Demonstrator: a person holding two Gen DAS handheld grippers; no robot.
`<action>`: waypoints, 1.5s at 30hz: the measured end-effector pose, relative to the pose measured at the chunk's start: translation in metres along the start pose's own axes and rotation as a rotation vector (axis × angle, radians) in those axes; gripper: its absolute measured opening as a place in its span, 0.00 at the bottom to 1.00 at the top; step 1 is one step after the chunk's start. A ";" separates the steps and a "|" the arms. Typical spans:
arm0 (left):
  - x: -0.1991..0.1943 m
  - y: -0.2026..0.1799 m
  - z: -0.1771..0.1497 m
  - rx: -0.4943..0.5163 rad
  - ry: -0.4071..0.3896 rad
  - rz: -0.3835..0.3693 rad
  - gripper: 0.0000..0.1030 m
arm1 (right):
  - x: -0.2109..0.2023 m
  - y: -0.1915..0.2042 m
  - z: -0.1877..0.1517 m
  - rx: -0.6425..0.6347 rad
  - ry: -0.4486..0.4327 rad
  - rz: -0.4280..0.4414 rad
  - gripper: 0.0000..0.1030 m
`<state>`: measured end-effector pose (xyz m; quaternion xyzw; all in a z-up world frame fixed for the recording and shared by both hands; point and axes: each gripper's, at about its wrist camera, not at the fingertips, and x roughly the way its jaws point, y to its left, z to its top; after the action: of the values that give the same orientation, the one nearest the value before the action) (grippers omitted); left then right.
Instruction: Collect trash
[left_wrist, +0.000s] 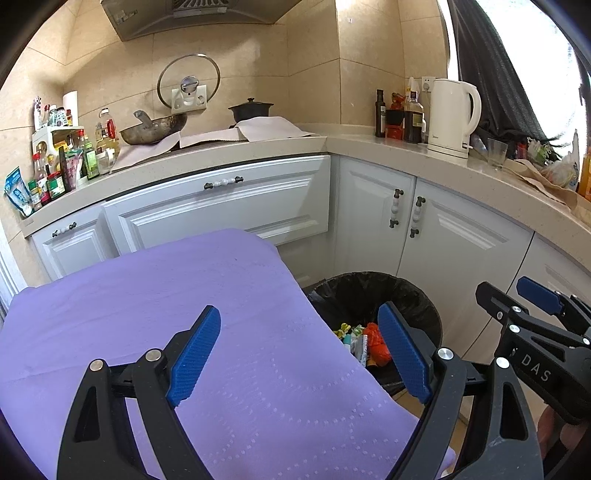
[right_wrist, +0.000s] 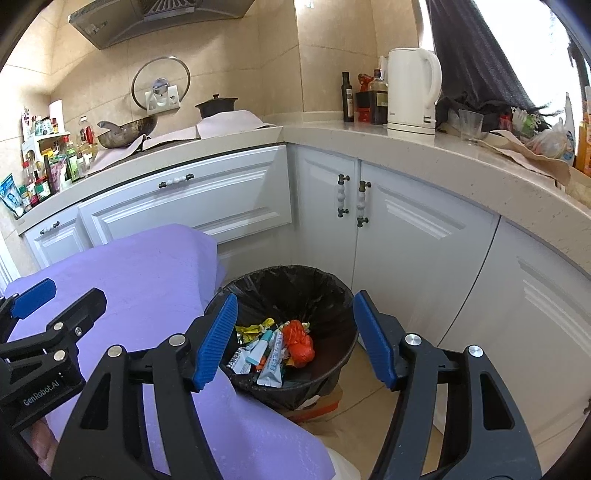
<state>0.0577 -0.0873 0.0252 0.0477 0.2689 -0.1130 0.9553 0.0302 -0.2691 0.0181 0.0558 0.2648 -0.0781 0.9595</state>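
A black bin with a black liner (right_wrist: 295, 280) stands on the floor in the corner of the white cabinets. Inside lie an orange plastic bag (right_wrist: 300, 345), white and teal tubes (right_wrist: 272, 356) and a yellow wrapper (right_wrist: 255, 328). My right gripper (right_wrist: 295, 299) hovers above the bin, open, with nothing between its blue pads. My left gripper (left_wrist: 299, 314) is open and empty too, over the edge of a purple-covered table (left_wrist: 184, 295), with the bin (left_wrist: 369, 288) to its right. Each gripper shows in the other's view: the right gripper (left_wrist: 506, 290) and the left gripper (right_wrist: 62, 299).
White cabinet doors (right_wrist: 417, 236) wrap round the bin. The beige countertop (right_wrist: 332, 136) carries a white kettle (right_wrist: 412, 92), bottles, a glass, a wok (right_wrist: 125, 131) and a black pot. Flat cardboard (right_wrist: 317, 406) lies under the bin on the tiled floor.
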 end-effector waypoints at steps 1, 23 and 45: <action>0.000 0.000 0.000 -0.001 0.000 0.001 0.82 | 0.000 0.000 0.000 -0.001 -0.001 0.000 0.62; -0.004 0.000 -0.002 -0.009 -0.002 -0.004 0.82 | -0.003 0.002 0.000 -0.001 -0.006 0.000 0.62; -0.005 0.006 -0.004 -0.013 -0.001 -0.004 0.82 | -0.003 0.004 -0.001 -0.001 -0.006 -0.001 0.62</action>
<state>0.0530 -0.0800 0.0250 0.0406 0.2693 -0.1133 0.9555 0.0280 -0.2652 0.0193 0.0550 0.2621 -0.0786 0.9603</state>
